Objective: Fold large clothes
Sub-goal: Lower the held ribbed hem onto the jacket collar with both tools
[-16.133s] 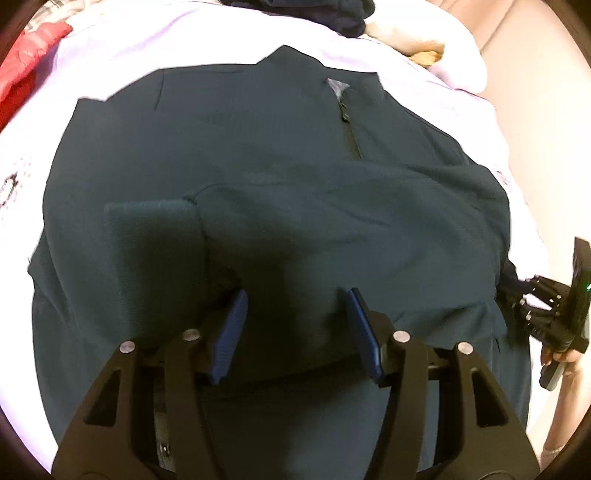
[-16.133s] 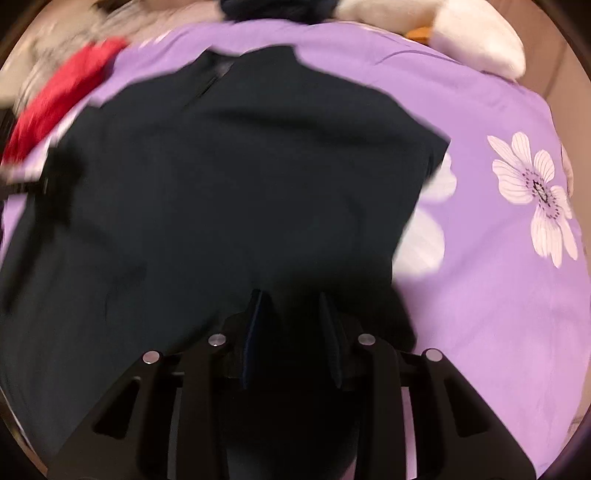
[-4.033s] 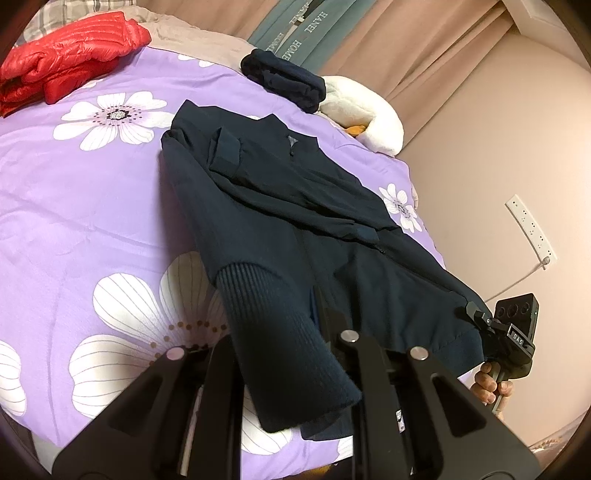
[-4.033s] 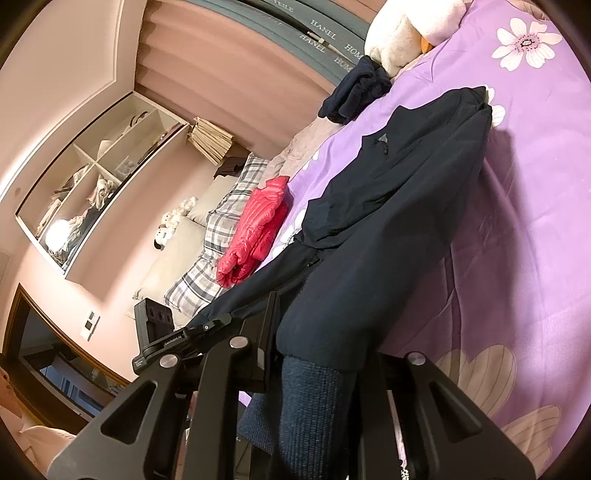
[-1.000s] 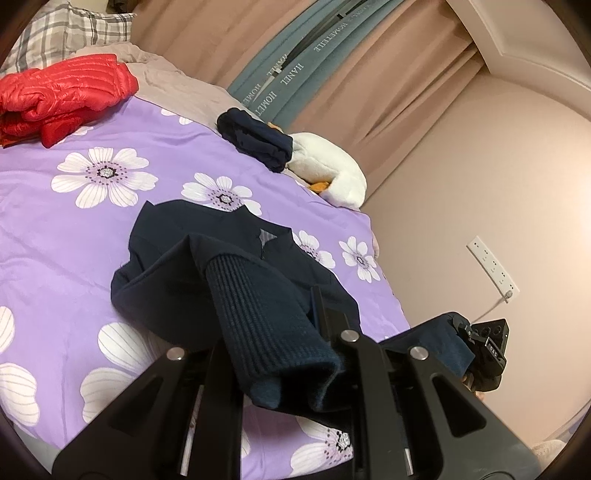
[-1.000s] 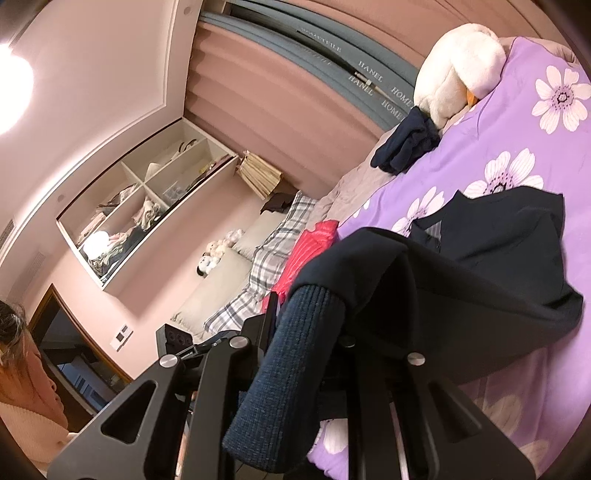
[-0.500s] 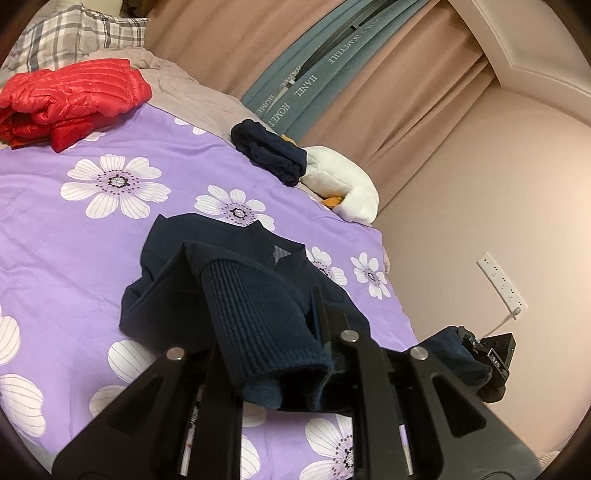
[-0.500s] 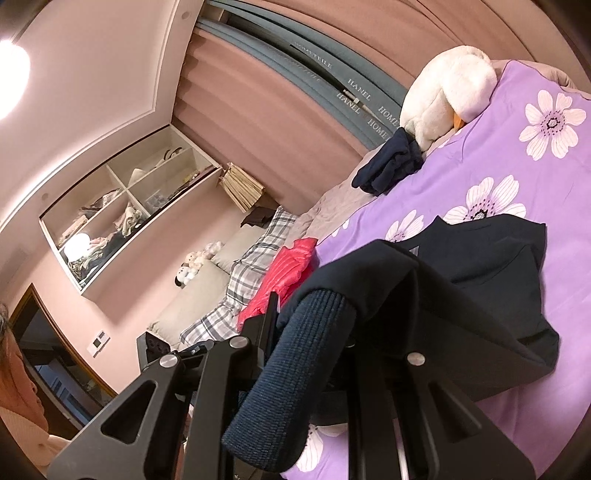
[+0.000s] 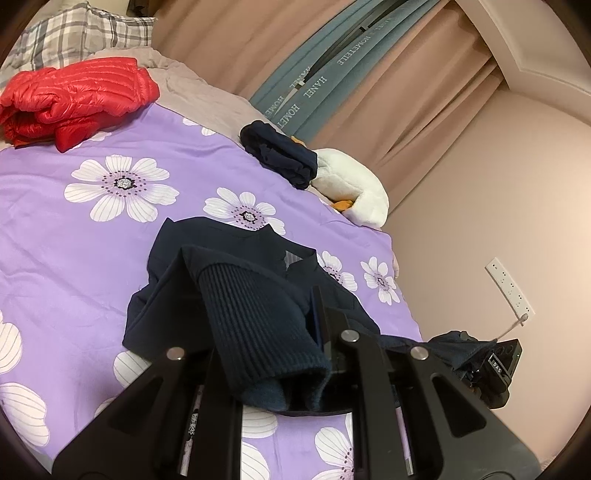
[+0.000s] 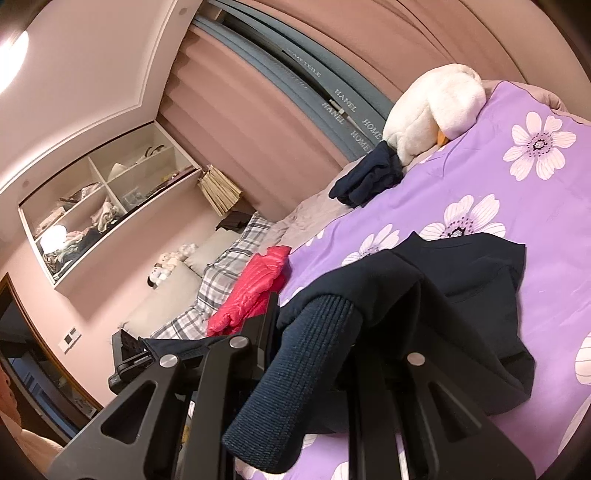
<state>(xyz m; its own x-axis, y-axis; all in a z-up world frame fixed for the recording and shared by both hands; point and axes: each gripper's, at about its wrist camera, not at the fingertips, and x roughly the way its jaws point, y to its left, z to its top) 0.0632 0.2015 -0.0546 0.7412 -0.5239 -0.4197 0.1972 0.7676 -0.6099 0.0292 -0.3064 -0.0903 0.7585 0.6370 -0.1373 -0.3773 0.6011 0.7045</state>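
Left wrist view, left to right. A red puffer jacket (image 9: 77,99) lies folded at the far left of the purple floral bedspread (image 9: 74,236), beside a plaid pillow (image 9: 74,33). The navy jacket (image 9: 229,266) occupies the middle of the bedspread, collar end flat on the cover and pointing toward the curtains, its long axis running from there back to the camera; the near half is lifted off the bed. The left gripper (image 9: 266,332) is clamped on the jacket's ribbed hem band (image 9: 258,325), which bulges out between the fingers. Beyond, a folded dark garment (image 9: 280,155) touches a white plush toy (image 9: 351,188). The teal curtain (image 9: 317,77) carries printed words reading "HANEL" and "HOMETEILE". At right, the right gripper (image 9: 480,363) shows against the wall, jacket fabric running into it; a white power strip (image 9: 509,286) is fixed on the wall above.

Right wrist view. A wall shelf (image 10: 103,206) holds mixed items at left. The right gripper (image 10: 314,332) is closed on the ribbed band (image 10: 295,376), which drapes toward the camera. The curtain lettering reads partly "HANEL" and "HOME".
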